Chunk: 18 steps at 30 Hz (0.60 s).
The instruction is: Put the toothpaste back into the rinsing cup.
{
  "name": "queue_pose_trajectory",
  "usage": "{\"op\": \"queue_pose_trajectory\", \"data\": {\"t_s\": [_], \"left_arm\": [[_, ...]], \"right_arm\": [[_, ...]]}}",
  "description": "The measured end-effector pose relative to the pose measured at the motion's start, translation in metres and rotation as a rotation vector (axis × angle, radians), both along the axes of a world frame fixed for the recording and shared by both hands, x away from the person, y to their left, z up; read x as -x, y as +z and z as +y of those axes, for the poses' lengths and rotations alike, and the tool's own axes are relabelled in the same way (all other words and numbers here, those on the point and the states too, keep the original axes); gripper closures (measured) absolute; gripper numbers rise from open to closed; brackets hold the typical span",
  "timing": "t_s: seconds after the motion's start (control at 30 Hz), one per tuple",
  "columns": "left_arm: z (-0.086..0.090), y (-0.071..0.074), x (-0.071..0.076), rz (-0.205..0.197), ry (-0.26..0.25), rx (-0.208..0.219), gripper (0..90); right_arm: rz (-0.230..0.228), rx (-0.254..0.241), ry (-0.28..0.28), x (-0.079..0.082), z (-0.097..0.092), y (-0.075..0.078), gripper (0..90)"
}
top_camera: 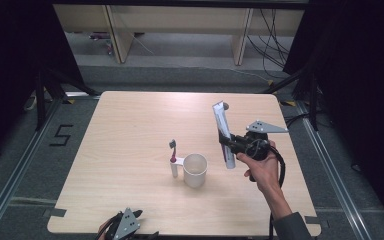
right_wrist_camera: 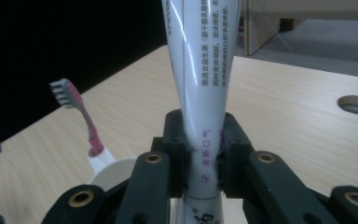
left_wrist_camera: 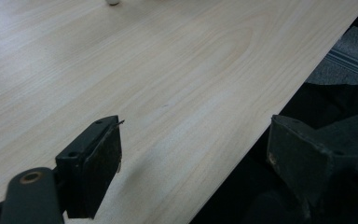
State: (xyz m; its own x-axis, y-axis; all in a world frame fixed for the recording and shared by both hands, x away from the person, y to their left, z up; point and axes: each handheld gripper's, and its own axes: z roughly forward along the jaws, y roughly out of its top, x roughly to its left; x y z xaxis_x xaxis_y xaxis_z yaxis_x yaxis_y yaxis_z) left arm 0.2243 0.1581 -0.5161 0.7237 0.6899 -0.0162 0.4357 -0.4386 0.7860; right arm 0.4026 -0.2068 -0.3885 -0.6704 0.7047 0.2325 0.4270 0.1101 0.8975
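My right gripper (top_camera: 226, 138) is shut on a white toothpaste tube (top_camera: 222, 131), holding it in the air over the right half of the table; in the right gripper view the tube (right_wrist_camera: 200, 70) rises between the jaws of the gripper (right_wrist_camera: 204, 158). A white cup (top_camera: 195, 170) stands near the table's middle, a little left of the tube. A pink toothbrush (top_camera: 173, 151) stands upright in a white holder on the cup's left side, bristles up (right_wrist_camera: 64, 92). My left gripper (top_camera: 125, 222) hangs at the table's front edge, open and empty (left_wrist_camera: 193, 158).
The light wooden table (top_camera: 130, 130) has a round cable hole (right_wrist_camera: 356, 104) near its far right corner. Dark curtains flank both sides. Wooden furniture legs and cables stand on the grey floor beyond the table.
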Motion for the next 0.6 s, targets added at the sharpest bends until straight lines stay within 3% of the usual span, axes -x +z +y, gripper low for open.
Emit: {"op": "queue_pose_trajectory", "data": {"t_s": [0.1,0.13,0.23,0.27,0.33,0.37,0.5,0.53,0.57,0.6], "left_arm": [[-0.001,0.0,0.0,-0.001,0.005,0.011,17.6],[0.001,0.001,0.0,-0.004,-0.005,-0.021,17.6],[0.001,0.0,0.0,0.0,-0.008,-0.005,17.6],[0.0,0.0,0.0,0.0,-0.002,0.001,17.6],[-0.001,0.0,0.0,-0.003,0.003,0.009,17.7],[0.001,0.001,0.0,-0.006,-0.005,-0.02,17.6],[0.003,0.001,-0.001,-0.004,-0.011,-0.03,17.6],[0.001,0.001,-0.001,-0.005,-0.006,-0.014,17.6],[0.001,0.001,-0.001,-0.006,-0.007,-0.016,17.6],[0.002,0.001,-0.001,-0.007,-0.014,-0.033,17.6]], "right_arm": [[-0.008,-0.019,0.017,-0.001,0.009,0.001,76.7],[-0.015,-0.031,0.028,-0.001,0.012,0.001,76.7],[-0.024,-0.046,0.039,-0.001,0.021,0.002,76.7],[-0.004,-0.068,0.035,0.001,0.026,0.003,76.7],[-0.037,-0.064,0.046,-0.001,0.031,0.002,76.7],[-0.023,-0.069,0.056,0.0,0.034,0.002,76.7],[-0.026,-0.083,0.077,-0.003,0.046,-0.002,76.7],[-0.01,-0.1,0.083,-0.002,0.049,-0.003,76.7],[-0.013,-0.083,0.091,-0.003,0.05,-0.004,76.7],[-0.019,-0.097,0.095,-0.003,0.053,-0.006,76.6]]}}
